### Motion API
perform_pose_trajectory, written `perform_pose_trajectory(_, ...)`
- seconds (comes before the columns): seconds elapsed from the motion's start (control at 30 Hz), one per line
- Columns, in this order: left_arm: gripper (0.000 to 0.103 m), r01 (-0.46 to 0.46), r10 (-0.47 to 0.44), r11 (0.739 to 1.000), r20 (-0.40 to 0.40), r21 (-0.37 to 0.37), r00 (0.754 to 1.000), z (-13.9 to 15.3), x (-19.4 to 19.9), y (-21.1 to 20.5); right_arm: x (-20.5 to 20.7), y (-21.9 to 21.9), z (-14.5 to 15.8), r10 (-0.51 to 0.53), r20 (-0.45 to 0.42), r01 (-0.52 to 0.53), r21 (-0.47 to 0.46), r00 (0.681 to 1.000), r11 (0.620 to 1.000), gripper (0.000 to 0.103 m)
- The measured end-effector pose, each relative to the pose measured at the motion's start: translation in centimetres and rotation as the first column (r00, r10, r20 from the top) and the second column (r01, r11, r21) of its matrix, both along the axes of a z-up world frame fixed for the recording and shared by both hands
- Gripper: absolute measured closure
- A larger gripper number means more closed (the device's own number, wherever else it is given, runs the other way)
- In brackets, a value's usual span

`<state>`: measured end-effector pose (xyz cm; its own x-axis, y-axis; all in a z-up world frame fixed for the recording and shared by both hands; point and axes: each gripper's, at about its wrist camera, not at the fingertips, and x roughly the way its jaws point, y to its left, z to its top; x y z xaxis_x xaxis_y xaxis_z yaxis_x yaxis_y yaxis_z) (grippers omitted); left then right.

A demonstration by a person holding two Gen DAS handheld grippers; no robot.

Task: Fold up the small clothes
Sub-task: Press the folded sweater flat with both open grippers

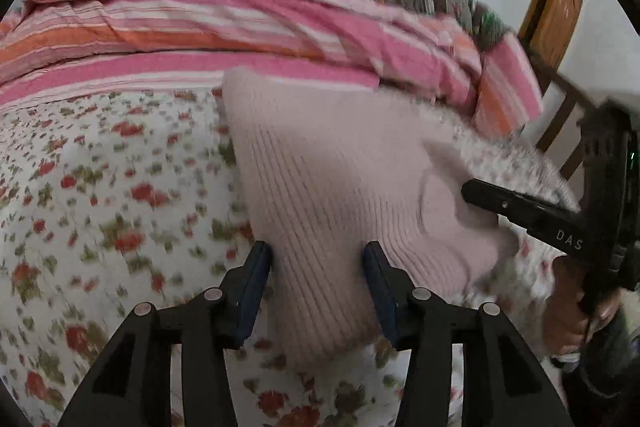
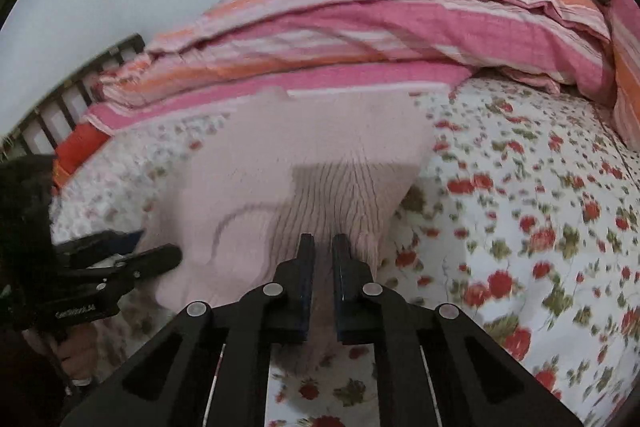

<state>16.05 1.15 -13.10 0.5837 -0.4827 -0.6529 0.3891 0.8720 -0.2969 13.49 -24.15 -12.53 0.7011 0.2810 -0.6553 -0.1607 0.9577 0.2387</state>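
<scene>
Knitwear: one pink sweater (image 1: 340, 187), left hand-held gripper (image 1: 318, 251) spread astride it, right hand-held gripper (image 2: 323, 241) pinching it.

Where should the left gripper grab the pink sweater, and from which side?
Take the near ribbed edge of the pink sweater, coming in low from the front. That edge already lies between the open left gripper fingers, while the right gripper pinches the same edge further along, on the flowered sheet.

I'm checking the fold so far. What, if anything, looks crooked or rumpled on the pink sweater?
The pink sweater lies skewed on the floral sheet, its near edge bunched into folds beside the right gripper, which is shut on it. The left gripper stands open around it. No damage shows.
</scene>
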Motion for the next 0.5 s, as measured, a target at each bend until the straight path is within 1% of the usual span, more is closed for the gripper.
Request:
perform_pose_trajectory(0.07,0.056,-0.017,0.017,1.000,0.033,-0.003,0.999,1.2,1.0,0.2,0.9,-0.2,1.3,-0.014,0.046,0.012,0.031,0.999,0.999,0.091)
perform_pose_trajectory(0.13,0.056,-0.023,0.023,1.000,0.034,0.005,0.999,1.9,2.7,0.0,2.7,-0.2,1.7,-0.054,0.061,0.053,0.030,0.997,0.998,0.077)
perform_pose_trajectory(0.17,0.056,-0.027,0.027,1.000,0.022,-0.003,0.999,2.0,3.9,0.0,3.5,-0.1,1.5,-0.057,0.055,0.055,0.031,0.997,0.998,0.075)
perform_pose_trajectory(0.27,0.055,-0.026,0.026,0.999,-0.020,-0.039,0.999,2.0,6.7,0.1,5.2,0.4,-0.2,-0.036,0.023,0.036,0.009,0.999,0.999,0.075)
perform_pose_trajectory(0.33,0.051,-0.031,0.029,0.998,-0.043,-0.056,0.999,1.3,8.7,0.1,5.9,0.7,-2.1,-0.048,0.004,0.048,-0.053,0.999,0.997,0.077)
perform_pose_trajectory(0.37,0.051,-0.038,0.035,0.998,-0.060,-0.054,0.998,0.9,9.4,-0.2,5.8,0.6,-2.7,-0.053,0.011,0.054,-0.060,0.999,0.997,0.077)
perform_pose_trajectory(0.4,0.051,-0.039,0.034,0.998,-0.084,-0.057,0.996,0.5,10.3,-0.4,5.6,0.3,-2.9,-0.059,0.024,0.060,-0.043,0.998,0.997,0.077)
perform_pose_trajectory(0.43,0.051,-0.030,0.022,0.997,-0.111,-0.075,0.994,0.0,11.4,-0.5,5.6,0.1,-2.9,-0.060,0.026,0.061,-0.031,0.998,0.998,0.077)
perform_pose_trajectory(0.5,0.050,-0.033,0.022,0.996,-0.133,-0.081,0.991,-0.6,12.7,-0.8,5.5,0.2,-3.0,-0.062,0.032,0.063,-0.037,0.998,0.997,0.077)
